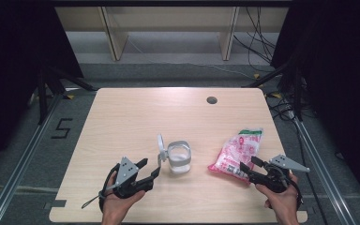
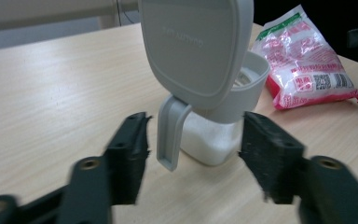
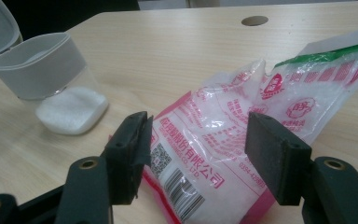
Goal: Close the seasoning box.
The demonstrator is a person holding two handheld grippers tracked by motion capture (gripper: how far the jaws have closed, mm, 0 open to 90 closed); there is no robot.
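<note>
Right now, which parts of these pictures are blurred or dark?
Left gripper view: the near fingers smear at their edges, while the container and its raised lid look sharp. Right gripper view: the bag print is readable, the fingers slightly soft. High view: the table is evenly lit, the surroundings nearly black.

Both handheld black plastic two-jaw grippers, left (image 1: pixel 151 169) and right (image 1: pixel 249 165), carry grey three-cornered top plates, brass-ringed pivot holes, ribbed jaw pads and thin trailing cables.
</note>
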